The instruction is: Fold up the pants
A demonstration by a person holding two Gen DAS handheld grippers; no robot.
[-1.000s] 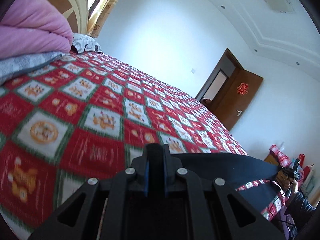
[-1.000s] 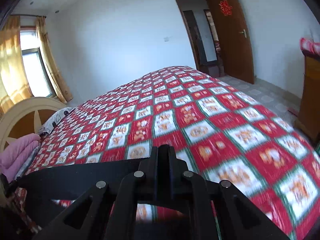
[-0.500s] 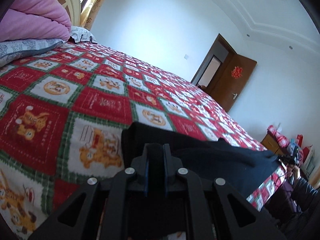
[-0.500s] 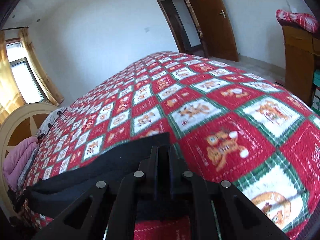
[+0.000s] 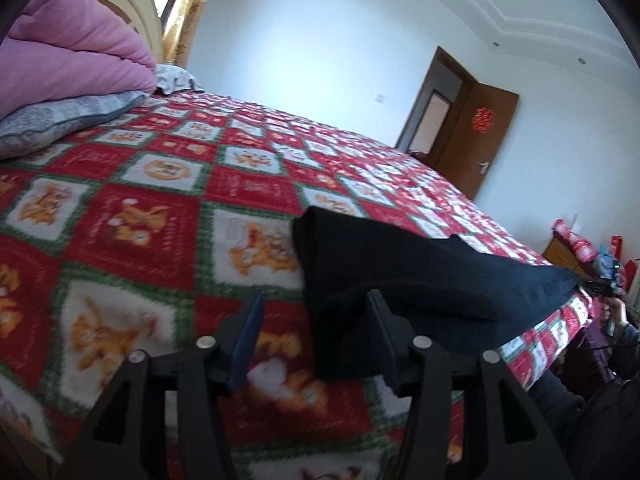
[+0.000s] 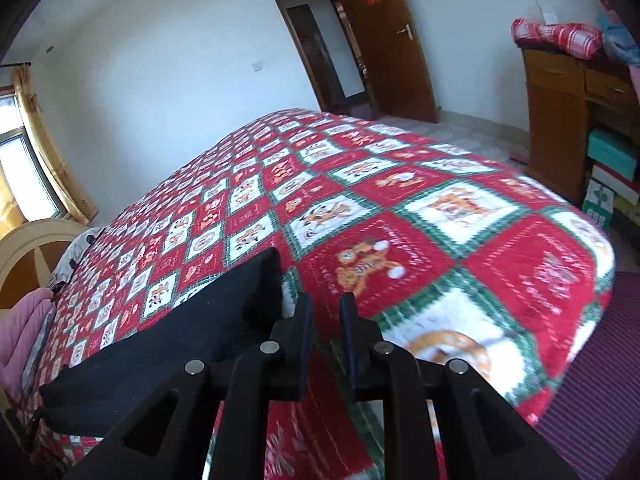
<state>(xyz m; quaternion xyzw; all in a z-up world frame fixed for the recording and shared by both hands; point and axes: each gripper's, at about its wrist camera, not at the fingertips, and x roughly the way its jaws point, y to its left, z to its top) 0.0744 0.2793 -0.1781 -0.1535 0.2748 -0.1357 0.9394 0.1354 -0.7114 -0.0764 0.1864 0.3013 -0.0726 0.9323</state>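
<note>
Your left gripper [image 5: 314, 316] points forward and slightly down over the bed [image 5: 132, 216], its jaws opening and now fairly wide; a corner of the black pants [image 5: 420, 276] lies between them, against the right finger, no longer pinched. Your right gripper [image 6: 326, 314] tilts down at the bed too, jaws narrow and opening, with nothing between them. In the right wrist view the pants [image 6: 180, 332] lie folded along the lower left of the frame, their end just beside the left finger. Both grippers sit low over the red checked blanket [image 6: 440, 240].
</note>
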